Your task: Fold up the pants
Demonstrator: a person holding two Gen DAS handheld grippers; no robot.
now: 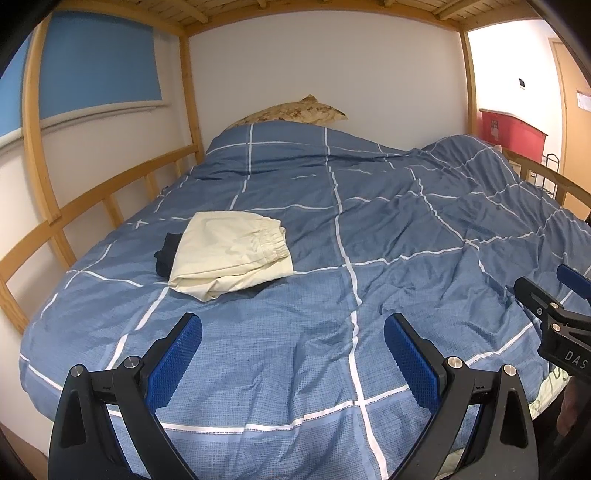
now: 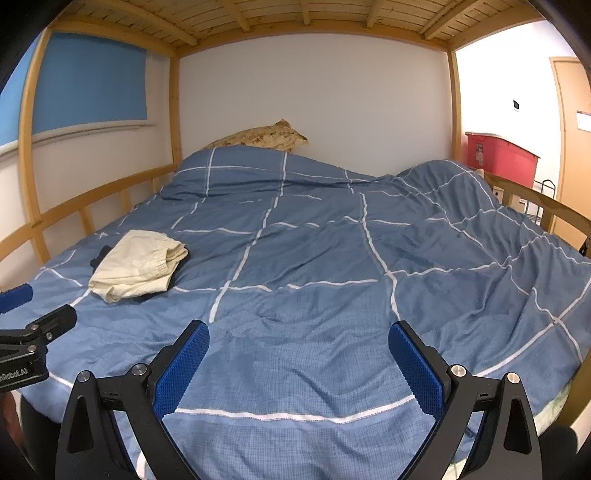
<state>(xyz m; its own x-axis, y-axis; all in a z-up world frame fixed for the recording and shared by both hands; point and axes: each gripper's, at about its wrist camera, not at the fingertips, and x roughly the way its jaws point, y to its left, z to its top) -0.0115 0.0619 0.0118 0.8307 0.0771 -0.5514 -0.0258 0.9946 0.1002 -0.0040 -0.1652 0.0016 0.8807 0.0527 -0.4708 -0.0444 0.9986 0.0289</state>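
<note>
We stood at the foot of the bed (image 1: 369, 435), where the duvet (image 1: 369, 229) hung over the near edge. A wooden rail (image 1: 92, 206) ran along the left side and another rail (image 2: 546, 206) curved along the right, with slats (image 2: 258, 18) of an upper bunk overhead. Between the rails a broad stretch of rumpled blue duvet lay open in front of both grippers.

The duvet was checked with white lines and bunched higher toward the far right. A patterned pillow (image 1: 295, 112) showed at the head against the white wall (image 1: 332, 74). A blue blind (image 1: 96, 62) hung on the left, and a red bin (image 2: 502, 158) stood beyond the right rail near a door (image 2: 572, 110).

The pants (image 1: 229, 254) (cream, elastic waistband turned right) lay folded on the left half of the bed, resting partly on a dark garment (image 1: 168, 254).

The left gripper (image 1: 293, 354) had its fingers spread wide with nothing between them, above the duvet, the pants ahead and somewhat left, well apart. The right gripper (image 2: 299, 360) was likewise spread and empty, the pants far off to its left.
</note>
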